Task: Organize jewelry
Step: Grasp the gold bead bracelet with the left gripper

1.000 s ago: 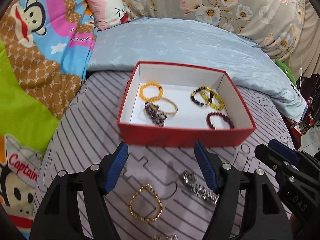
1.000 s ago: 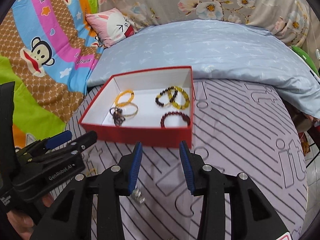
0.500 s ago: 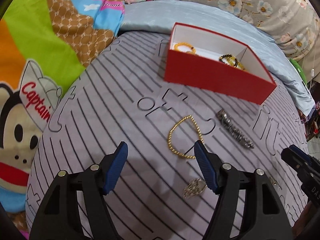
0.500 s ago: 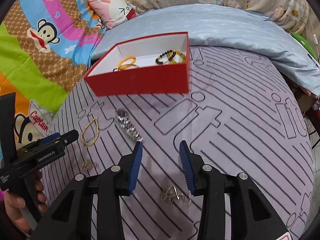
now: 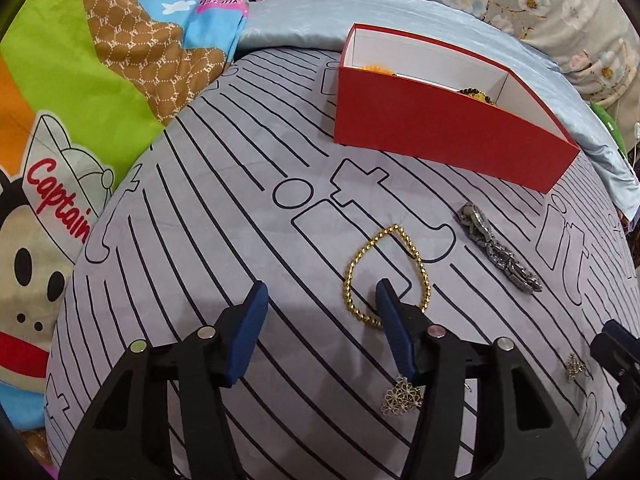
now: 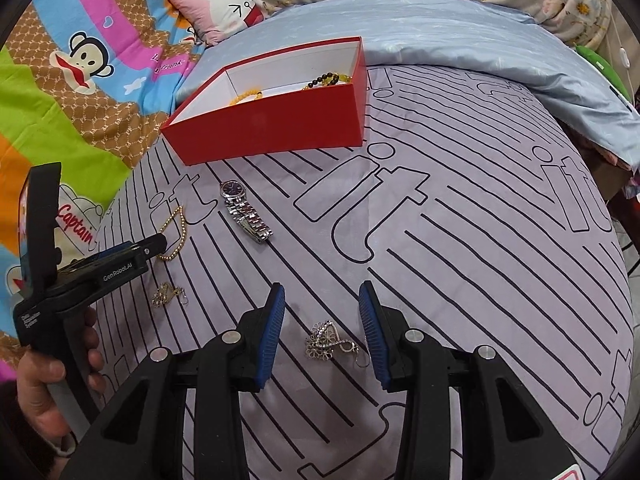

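A red box [image 5: 448, 138] with a white inside holds several bead bracelets; it also shows in the right wrist view [image 6: 276, 124]. On the striped sheet lie a gold bead bracelet [image 5: 386, 276], a silver watch [image 6: 246, 212], and two silver flower earrings [image 5: 402, 396] [image 6: 326, 338]. My left gripper [image 5: 320, 308] is open, its right finger inside the gold bracelet's loop. My right gripper [image 6: 322, 312] is open, low over the sheet, with one flower earring between its fingers.
A pale blue quilt [image 6: 440, 36] lies behind the box. A cartoon monkey blanket [image 5: 80, 100] covers the left. A pink rabbit pillow [image 6: 224, 10] sits at the back. The bed edge drops off at the right.
Both grippers have dropped lower and nearer to the sheet. The left one moved up to the gold bracelet; the right one closed in around the flower earring.
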`<state>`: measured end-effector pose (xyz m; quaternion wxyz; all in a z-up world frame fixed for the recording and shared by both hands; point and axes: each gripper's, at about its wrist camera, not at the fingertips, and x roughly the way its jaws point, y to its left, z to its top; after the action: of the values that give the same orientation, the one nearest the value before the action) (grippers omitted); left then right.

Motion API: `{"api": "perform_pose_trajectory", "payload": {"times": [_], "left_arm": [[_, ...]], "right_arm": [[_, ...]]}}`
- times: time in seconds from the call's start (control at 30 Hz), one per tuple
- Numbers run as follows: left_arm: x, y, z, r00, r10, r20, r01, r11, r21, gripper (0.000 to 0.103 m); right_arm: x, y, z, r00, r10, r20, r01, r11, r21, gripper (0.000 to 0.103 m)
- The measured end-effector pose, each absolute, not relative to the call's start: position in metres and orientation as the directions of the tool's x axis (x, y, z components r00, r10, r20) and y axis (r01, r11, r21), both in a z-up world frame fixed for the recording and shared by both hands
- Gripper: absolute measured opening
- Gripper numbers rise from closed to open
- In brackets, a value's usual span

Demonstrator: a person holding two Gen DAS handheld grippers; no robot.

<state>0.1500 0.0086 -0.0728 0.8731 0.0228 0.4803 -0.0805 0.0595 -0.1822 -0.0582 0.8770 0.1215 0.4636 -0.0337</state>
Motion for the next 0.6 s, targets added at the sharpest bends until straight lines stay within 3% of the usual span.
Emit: {"api": "perform_pose_trajectory", "payload": {"times": [0.2,0.3,0.37,0.47,0.6], "left_arm": [[0.147,0.004,-0.075,0.552,-0.095,-0.829,0.179,0.984,0.006,0.042],[0.147,0.003,-0.075,0.559,-0.097,-0.824,0.187,0.982,0.011,0.027],[0.147,0.004,-0.074,0.557,-0.104,-0.824,0.19,0.982,0.005,0.01],[0.15,0.007,-0.073,0.545,-0.124,-0.829,0.19,0.981,-0.022,0.004],[0.148,0.009,-0.071,0.536,-0.136,-0.833,0.191,0.981,-0.038,0.004]], "right_arm": [[0.06,-0.184,-0.06,0.565,0.048,-0.824,0.175,0.969,0.177,0.038],[0.056,-0.185,-0.063,0.559,0.047,-0.828,0.176,0.969,0.173,0.038],[0.053,-0.186,-0.064,0.556,0.049,-0.83,0.176,0.969,0.175,0.038],[0.047,-0.187,-0.066,0.553,0.053,-0.831,0.177,0.968,0.18,0.038],[0.041,-0.19,-0.065,0.553,0.056,-0.831,0.182,0.966,0.186,0.038]]}}
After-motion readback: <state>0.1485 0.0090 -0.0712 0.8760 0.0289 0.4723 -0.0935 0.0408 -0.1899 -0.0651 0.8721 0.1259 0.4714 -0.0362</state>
